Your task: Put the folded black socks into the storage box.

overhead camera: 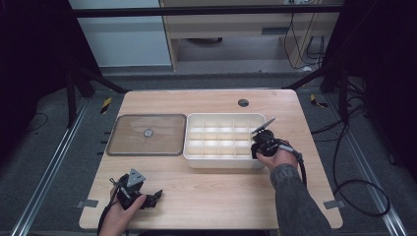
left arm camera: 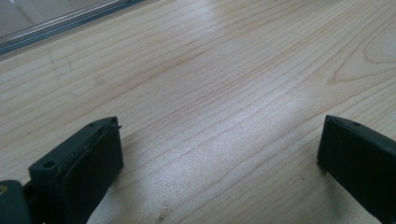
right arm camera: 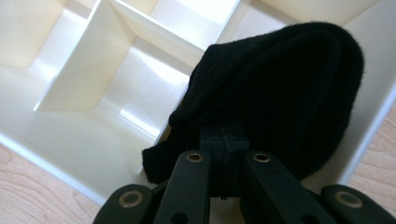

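Observation:
A white box (overhead camera: 223, 160) divided into several compartments stands on the middle right of the wooden table. My right gripper (overhead camera: 259, 144) hangs over the box's right end. In the right gripper view its jaws (right arm camera: 224, 140) are shut on a black knitted cloth (right arm camera: 289, 79), perhaps a sock. The cloth bulges over a compartment beside the box's outer wall (right arm camera: 369, 135). My left gripper (overhead camera: 153, 197) lies near the table's front left edge, away from the box. In the left gripper view it (left arm camera: 219, 149) is open, with bare wood between the wide-apart jaws.
A clear flat lid (overhead camera: 147, 133) with a small round knob lies left of the box; its edge (left arm camera: 60, 21) shows in the left gripper view. A round cable hole (overhead camera: 243, 103) is at the table's back. Cables trail on the floor at the right.

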Action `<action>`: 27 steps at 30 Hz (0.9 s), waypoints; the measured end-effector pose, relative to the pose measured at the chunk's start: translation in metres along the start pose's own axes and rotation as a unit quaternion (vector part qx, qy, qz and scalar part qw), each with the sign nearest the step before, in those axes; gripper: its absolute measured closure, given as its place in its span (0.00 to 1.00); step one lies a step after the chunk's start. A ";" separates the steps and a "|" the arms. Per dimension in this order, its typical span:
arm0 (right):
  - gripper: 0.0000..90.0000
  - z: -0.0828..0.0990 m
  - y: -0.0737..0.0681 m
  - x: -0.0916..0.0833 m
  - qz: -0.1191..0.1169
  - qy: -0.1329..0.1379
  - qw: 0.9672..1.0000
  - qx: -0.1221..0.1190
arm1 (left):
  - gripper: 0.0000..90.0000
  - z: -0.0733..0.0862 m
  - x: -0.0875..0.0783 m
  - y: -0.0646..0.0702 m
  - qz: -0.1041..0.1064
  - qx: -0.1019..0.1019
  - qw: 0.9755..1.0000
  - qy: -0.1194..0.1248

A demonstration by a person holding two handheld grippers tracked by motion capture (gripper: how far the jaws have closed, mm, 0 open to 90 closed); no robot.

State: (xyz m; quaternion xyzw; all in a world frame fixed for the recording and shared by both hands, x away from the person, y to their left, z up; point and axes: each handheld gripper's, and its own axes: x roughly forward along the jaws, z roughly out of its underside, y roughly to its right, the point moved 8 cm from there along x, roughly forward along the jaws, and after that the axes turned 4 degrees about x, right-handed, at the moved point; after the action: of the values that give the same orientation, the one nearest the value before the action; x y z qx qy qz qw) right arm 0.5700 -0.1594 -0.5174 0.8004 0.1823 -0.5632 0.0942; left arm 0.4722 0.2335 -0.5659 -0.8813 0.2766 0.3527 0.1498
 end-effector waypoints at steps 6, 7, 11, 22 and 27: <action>1.00 0.000 0.000 -0.001 -0.001 0.001 1.000 -0.003 | 0.00 0.000 0.000 0.001 0.001 0.001 1.000 0.000; 1.00 0.000 0.000 -0.002 -0.003 0.000 1.000 -0.004 | 0.00 0.000 0.000 0.001 0.001 0.001 1.000 0.000; 1.00 0.000 0.000 -0.004 -0.009 -0.003 1.000 -0.003 | 0.00 0.000 0.000 0.000 0.001 0.001 1.000 0.000; 1.00 0.001 -0.001 -0.004 -0.005 -0.010 1.000 -0.007 | 0.00 0.000 0.000 0.001 0.002 0.000 1.000 0.001; 1.00 0.002 -0.003 -0.005 -0.011 -0.010 1.000 -0.007 | 0.00 0.000 0.000 0.001 0.001 0.000 1.000 0.001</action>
State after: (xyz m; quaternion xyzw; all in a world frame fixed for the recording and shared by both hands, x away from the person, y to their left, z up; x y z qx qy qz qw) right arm 0.5659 -0.1586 -0.5136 0.7919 0.1936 -0.5713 0.0953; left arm 0.4720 0.2325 -0.5658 -0.8814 0.2777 0.3520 0.1488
